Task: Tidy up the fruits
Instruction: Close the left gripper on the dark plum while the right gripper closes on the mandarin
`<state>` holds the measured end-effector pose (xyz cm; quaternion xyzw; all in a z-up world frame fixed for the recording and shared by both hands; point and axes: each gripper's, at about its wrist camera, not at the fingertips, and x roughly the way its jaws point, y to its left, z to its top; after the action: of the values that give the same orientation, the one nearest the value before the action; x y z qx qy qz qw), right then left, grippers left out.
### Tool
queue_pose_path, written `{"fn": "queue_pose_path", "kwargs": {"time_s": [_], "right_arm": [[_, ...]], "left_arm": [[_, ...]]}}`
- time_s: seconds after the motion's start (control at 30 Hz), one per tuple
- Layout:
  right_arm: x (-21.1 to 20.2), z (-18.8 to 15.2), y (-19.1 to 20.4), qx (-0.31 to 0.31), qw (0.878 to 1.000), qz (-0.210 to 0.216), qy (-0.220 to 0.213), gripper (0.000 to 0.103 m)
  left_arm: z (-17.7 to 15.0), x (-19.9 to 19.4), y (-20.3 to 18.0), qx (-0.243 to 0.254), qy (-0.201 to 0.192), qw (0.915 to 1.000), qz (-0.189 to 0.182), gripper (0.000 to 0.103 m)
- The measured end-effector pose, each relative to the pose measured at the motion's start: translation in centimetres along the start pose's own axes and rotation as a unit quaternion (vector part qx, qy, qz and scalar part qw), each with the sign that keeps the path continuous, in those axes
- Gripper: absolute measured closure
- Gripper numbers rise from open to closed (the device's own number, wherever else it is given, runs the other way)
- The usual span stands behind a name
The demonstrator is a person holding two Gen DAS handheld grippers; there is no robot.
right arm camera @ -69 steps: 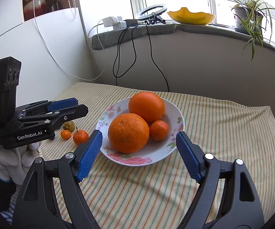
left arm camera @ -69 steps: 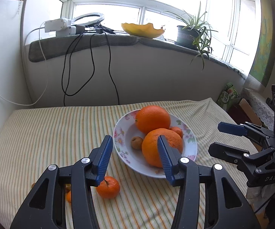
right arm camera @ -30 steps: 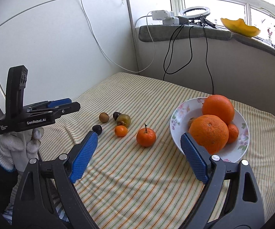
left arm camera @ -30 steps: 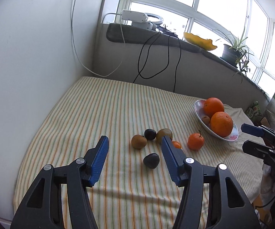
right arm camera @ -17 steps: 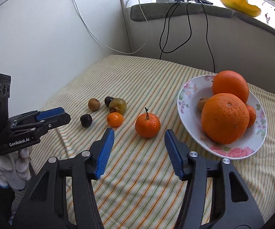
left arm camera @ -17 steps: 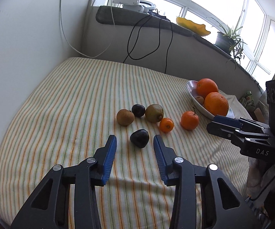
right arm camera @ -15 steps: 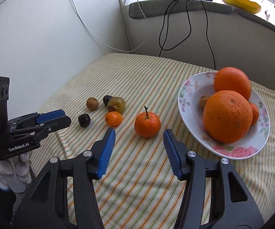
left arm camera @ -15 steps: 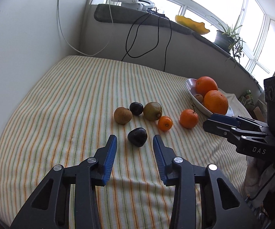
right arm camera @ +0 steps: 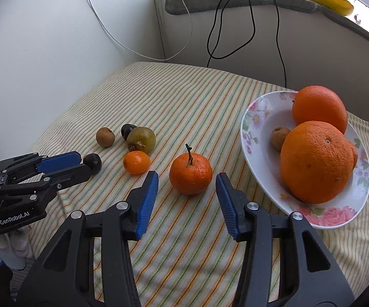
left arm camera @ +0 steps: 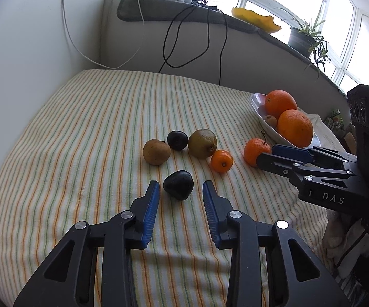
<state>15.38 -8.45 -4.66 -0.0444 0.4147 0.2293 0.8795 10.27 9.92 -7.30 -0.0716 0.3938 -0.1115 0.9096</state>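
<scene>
I am working over a striped tablecloth (left arm camera: 87,128) scattered with small fruit. My left gripper (left arm camera: 181,190) is low over the cloth with its blue fingers spread, and a dark, almost black fruit (left arm camera: 178,184) lies just ahead of the gap between the tips, touched by neither finger. Behind it sit a brown round fruit (left arm camera: 156,151), a second dark fruit (left arm camera: 177,140) and a greenish-brown fruit (left arm camera: 202,143), close together in a row, with a small orange fruit (left arm camera: 221,161) just to their right.

My right gripper (right arm camera: 187,179) also has its fingers spread, one on either side of a stemmed tangerine (right arm camera: 191,173) that rests on the cloth; I see a gap between each pad and the peel. To its right stands a flowered white plate (right arm camera: 258,133) holding two large oranges (right arm camera: 316,160), one behind the other, a small brown fruit (right arm camera: 279,137) against the left of them, and a sliver of another orange fruit behind the front one. Black cables (right arm camera: 235,20) hang down the wall from the windowsill behind the table
</scene>
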Motion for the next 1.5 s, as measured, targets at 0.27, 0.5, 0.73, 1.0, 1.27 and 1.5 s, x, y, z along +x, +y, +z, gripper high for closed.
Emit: {"fn": "queue_pose_path", "kwargs": {"time_s": [0.27,0.5,0.73,1.0,1.27,1.5], "right_arm": [[0.7,0.3,0.2,-0.009,1.000,-0.003,0.007,0.061],[0.9,0.3,0.0,0.000,1.000,-0.004,0.008,0.065],[0.8,0.3,0.1,-0.007,1.000,-0.009,0.005,0.066],[0.4,0.1,0.4,-0.011,1.000,-0.012,-0.002,0.067],[0.0,0.0,1.1,-0.021,1.000,-0.015,-0.008,0.067],[-0.7,0.0,1.2,-0.018,1.000,-0.012,-0.017,0.067]], "left_arm": [[0.1,0.9,0.1,-0.005,0.014,0.9998,0.010,0.077],[0.3,1.3,0.0,-0.007,0.020,0.9996,0.017,0.079],[0.3,1.5,-0.6,0.004,0.014,0.9993,0.033,0.080],[0.3,0.8,-0.7,0.008,0.004,0.9995,0.030,0.080],[0.3,-0.4,-0.2,-0.007,-0.014,0.9997,0.021,0.080],[0.4,-1.2,-0.4,-0.011,-0.022,0.9996,0.017,0.081]]}}
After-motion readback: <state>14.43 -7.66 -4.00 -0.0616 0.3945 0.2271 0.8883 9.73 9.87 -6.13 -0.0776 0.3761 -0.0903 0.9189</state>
